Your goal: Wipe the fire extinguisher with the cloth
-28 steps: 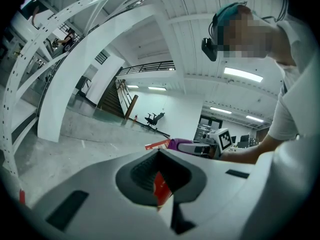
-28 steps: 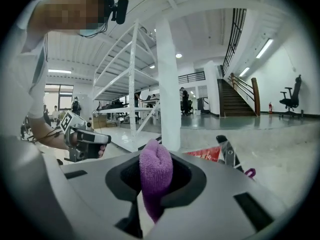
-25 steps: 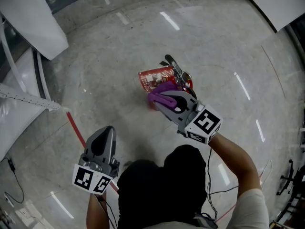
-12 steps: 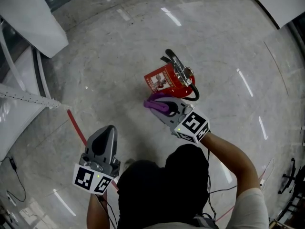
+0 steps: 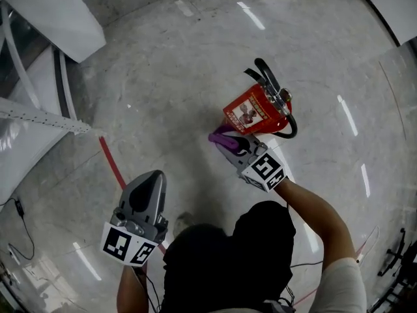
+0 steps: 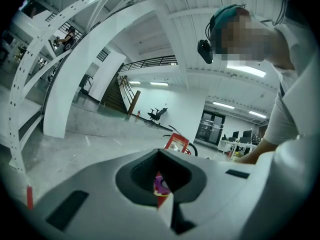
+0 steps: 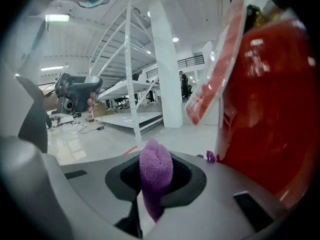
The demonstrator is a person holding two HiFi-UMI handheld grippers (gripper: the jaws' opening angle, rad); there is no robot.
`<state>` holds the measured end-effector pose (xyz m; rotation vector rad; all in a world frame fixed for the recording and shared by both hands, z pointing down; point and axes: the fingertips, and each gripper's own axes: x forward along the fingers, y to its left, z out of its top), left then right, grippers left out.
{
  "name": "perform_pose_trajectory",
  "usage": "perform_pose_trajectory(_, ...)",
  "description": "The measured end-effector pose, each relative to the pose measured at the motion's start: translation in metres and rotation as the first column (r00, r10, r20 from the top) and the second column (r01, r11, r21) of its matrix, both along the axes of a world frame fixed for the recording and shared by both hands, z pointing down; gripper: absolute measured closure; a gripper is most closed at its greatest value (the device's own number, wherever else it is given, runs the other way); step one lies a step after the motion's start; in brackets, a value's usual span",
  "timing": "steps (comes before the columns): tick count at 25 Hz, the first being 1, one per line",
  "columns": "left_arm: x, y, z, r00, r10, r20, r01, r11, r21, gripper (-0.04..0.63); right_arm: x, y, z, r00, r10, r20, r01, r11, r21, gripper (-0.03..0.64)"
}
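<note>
A red fire extinguisher [image 5: 260, 111] with a black handle and hose stands on the grey floor at the middle right of the head view. It fills the right of the right gripper view as a red wall [image 7: 270, 109] with a hanging tag. My right gripper [image 5: 229, 142] is shut on a purple cloth [image 5: 221, 136], pressed low against the cylinder's near side. In its own view the cloth [image 7: 155, 176] bulges between the jaws. My left gripper [image 5: 144, 191] hangs apart at the lower left, shut and empty; the extinguisher [image 6: 177, 144] shows far off in its view.
White shelving frames and panels [image 5: 39, 77] stand at the left of the head view. A red floor line [image 5: 112, 165] runs past the left gripper. Polished concrete floor [image 5: 163, 77] lies around the extinguisher.
My right gripper with the cloth has slid from on top of the extinguisher's body down to its lower near side. The view has shifted. The left gripper has stayed put.
</note>
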<state>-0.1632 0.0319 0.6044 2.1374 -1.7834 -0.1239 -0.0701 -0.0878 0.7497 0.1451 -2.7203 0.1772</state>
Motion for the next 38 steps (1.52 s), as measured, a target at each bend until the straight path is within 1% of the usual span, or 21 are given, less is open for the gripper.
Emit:
perform_pose_trajectory(5, -0.01, 0.001, 0.012, 1.0, -0.007, -0.005, 0.007, 1.0, -0.021, 0.592, -0.008, -0.003, 0.042, 1.0, 0.019, 0.003, -0.019, 1.0, -0.006, 0.548)
perform_pose_trajectory(13, -0.018, 0.002, 0.024, 1.0, -0.008, -0.008, 0.008, 0.999, -0.044, 0.592, -0.012, -0.006, 0.095, 0.998, 0.037, -0.043, -0.038, 0.999, -0.012, 0.549)
perform_pose_trajectory(17, -0.02, 0.003, 0.028, 1.0, -0.008, -0.012, 0.007, 0.999, -0.049, 0.592, -0.012, -0.007, 0.117, 0.997, 0.049, -0.066, -0.052, 0.998, -0.041, 0.548)
perform_pose_trajectory(19, -0.018, 0.004, 0.03, 1.0, -0.003, -0.014, 0.002, 0.999, -0.051, 0.592, -0.013, -0.002, 0.124, 0.997, 0.035, -0.073, -0.039, 0.998, -0.054, 0.548)
perform_pose_trajectory(22, -0.014, 0.005, 0.034, 1.0, 0.006, -0.016, -0.006, 0.998, -0.056, 0.592, -0.014, 0.016, 0.129, 0.997, -0.026, -0.076, 0.021, 0.997, -0.071, 0.548)
perform_pose_trajectory(25, -0.011, 0.004, 0.033, 1.0, 0.01, -0.016, -0.011, 0.999, -0.053, 0.592, -0.019, 0.033, 0.115, 0.997, -0.066, -0.046, 0.063, 0.995, -0.079, 0.549)
perform_pose_trajectory(30, -0.01, 0.0, 0.024, 1.0, 0.007, -0.017, -0.008, 0.999, -0.04, 0.592, -0.014, 0.045, 0.068, 0.996, -0.092, 0.016, 0.093, 0.993, -0.077, 0.549)
perform_pose_trajectory(35, -0.006, -0.005, 0.0, 0.999, -0.003, -0.033, 0.002, 1.0, -0.03, 0.592, -0.002, 0.046, 0.006, 0.994, -0.094, 0.063, 0.098, 0.993, -0.067, 0.548)
perform_pose_trajectory(38, 0.003, -0.01, -0.022, 0.999, 0.015, -0.044, -0.017, 0.999, -0.04, 0.592, 0.004, 0.042, -0.04, 0.993, -0.08, 0.088, 0.086, 0.994, -0.068, 0.548)
